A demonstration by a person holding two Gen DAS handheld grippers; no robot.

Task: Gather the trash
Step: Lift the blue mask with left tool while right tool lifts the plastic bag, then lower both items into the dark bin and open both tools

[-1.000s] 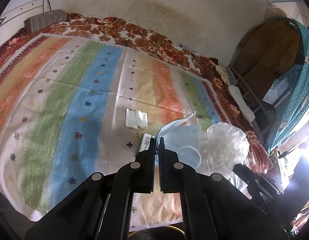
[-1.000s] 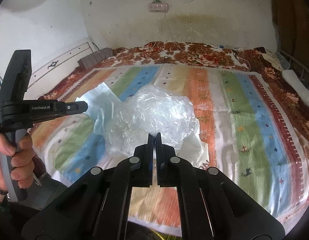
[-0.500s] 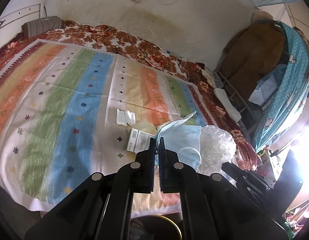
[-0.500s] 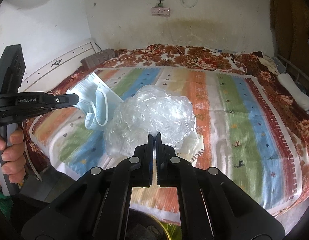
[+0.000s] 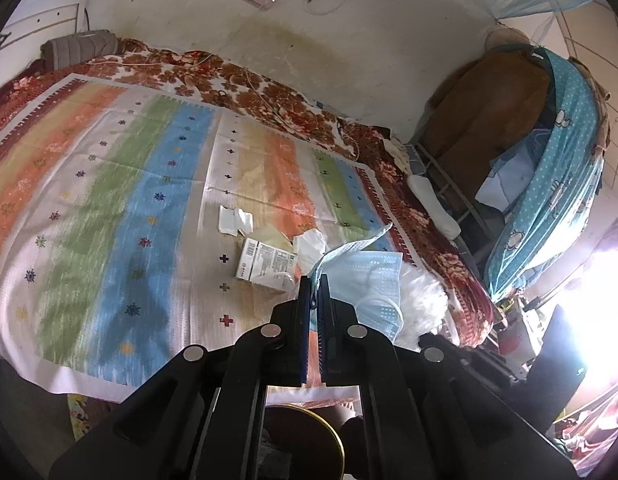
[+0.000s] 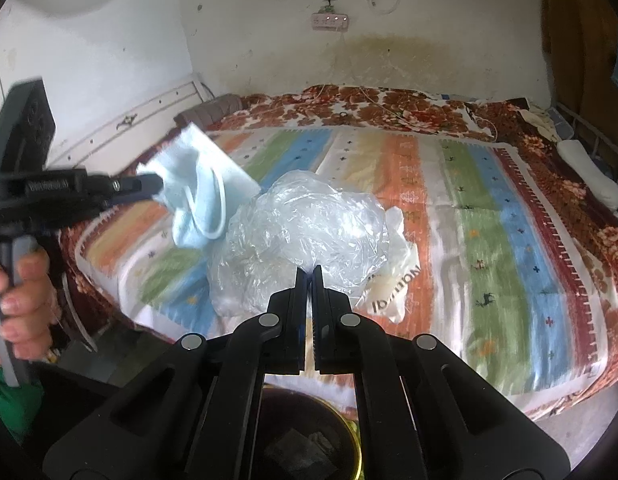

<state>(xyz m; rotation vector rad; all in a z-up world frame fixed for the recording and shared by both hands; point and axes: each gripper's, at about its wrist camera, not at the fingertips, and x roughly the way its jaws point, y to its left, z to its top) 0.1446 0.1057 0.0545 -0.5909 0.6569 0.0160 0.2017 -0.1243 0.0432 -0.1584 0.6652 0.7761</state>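
Here we hold a blue face mask (image 5: 369, 276) pinched in our left tongs (image 5: 314, 280) and a crumpled clear plastic bag (image 6: 305, 236) clamped in our right tongs (image 6: 307, 270), both lifted above the striped bed (image 5: 109, 200)'s near edge; a small carton (image 5: 265, 264) lies on it.

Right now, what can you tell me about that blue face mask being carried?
The face mask is a pale blue, pleated disposable one of thin soft fabric, with white elastic ear loops dangling from it. It hangs crumpled in the air above the striped bedspread, pinched by one edge in the shut left gripper. It sits right beside the clear plastic bag; whether they touch is unclear.
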